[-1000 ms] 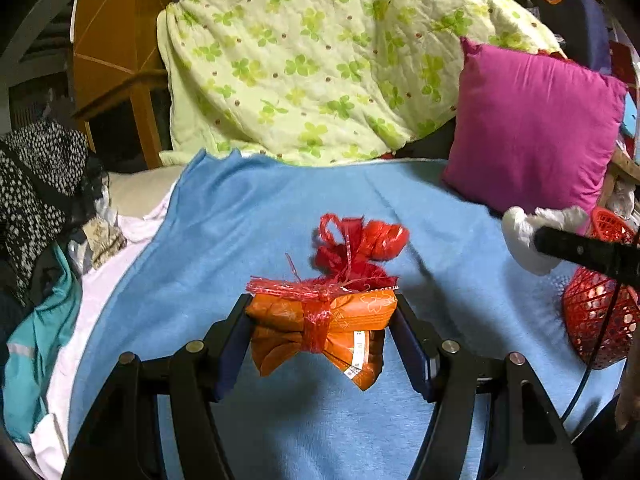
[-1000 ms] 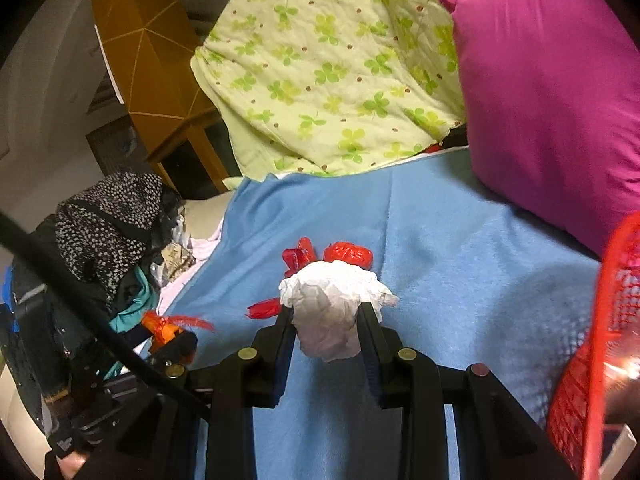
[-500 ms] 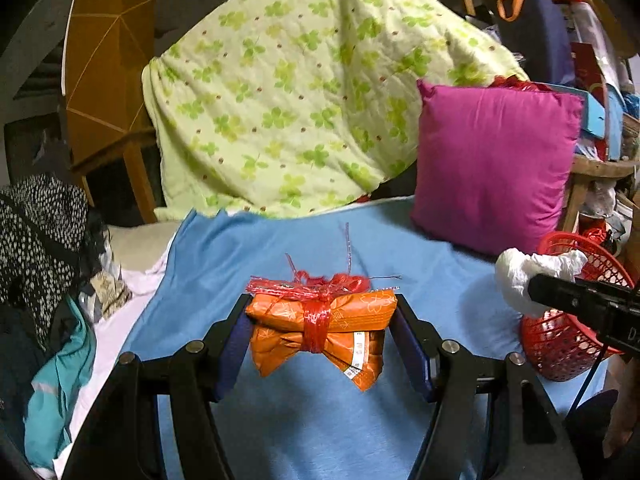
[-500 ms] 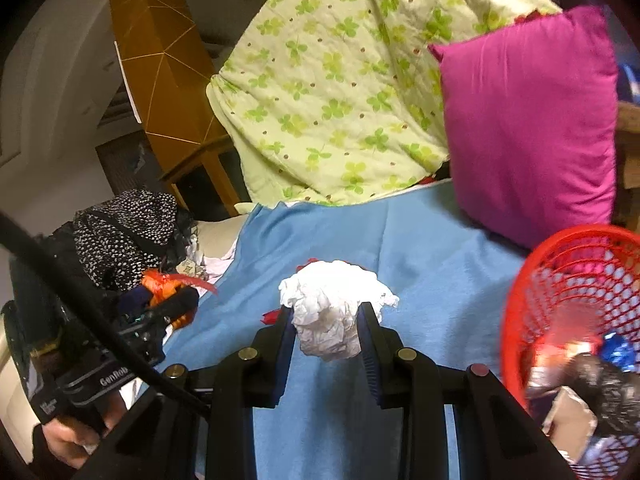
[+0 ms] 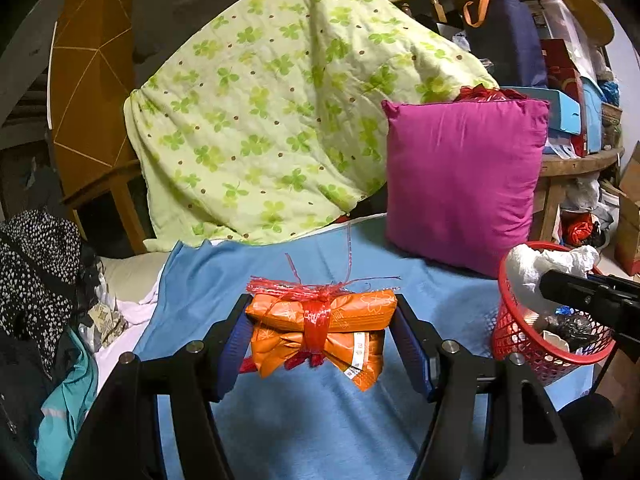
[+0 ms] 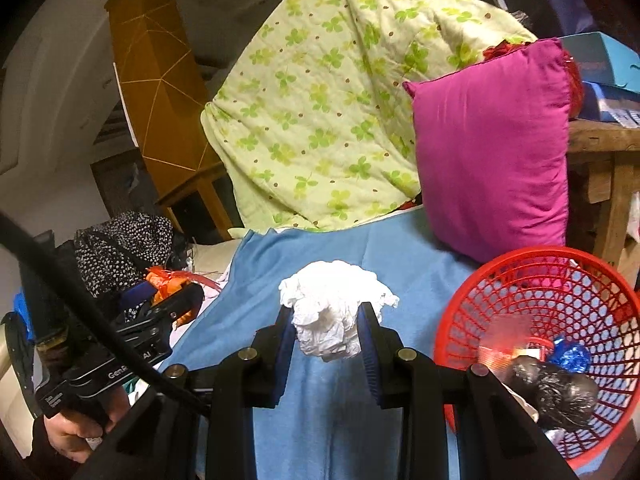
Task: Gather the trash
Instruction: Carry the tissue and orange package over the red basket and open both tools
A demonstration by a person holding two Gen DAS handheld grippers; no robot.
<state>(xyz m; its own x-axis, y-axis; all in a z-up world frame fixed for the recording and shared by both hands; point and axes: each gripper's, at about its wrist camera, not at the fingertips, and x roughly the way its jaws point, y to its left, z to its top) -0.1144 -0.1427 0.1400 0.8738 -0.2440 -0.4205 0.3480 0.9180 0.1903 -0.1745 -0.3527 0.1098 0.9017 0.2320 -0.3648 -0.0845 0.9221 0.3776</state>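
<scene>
My left gripper [image 5: 322, 332] is shut on an orange wrapper bundle [image 5: 320, 328] tied with red string, held above the blue blanket [image 5: 320, 420]. My right gripper [image 6: 326, 324] is shut on a crumpled white tissue [image 6: 332, 304], just left of the red mesh basket [image 6: 560, 280]. The basket holds a black bag [image 6: 556, 392] and other trash. In the left wrist view the basket [image 5: 520, 340] stands at the right, with the tissue [image 5: 532, 268] and right gripper over its rim. The left gripper and its bundle [image 6: 168, 284] show at the left in the right wrist view.
A magenta pillow [image 5: 460, 184] and a green clover quilt [image 5: 280, 120] lean at the back of the bed. Dark spotted clothes [image 5: 36, 272] pile at the left. A cluttered wooden table [image 5: 576, 160] stands behind the basket.
Both grippers have lifted and pulled back with their loads. The red wrapper on the blanket has left view. The right gripper and tissue now sit beside the basket.
</scene>
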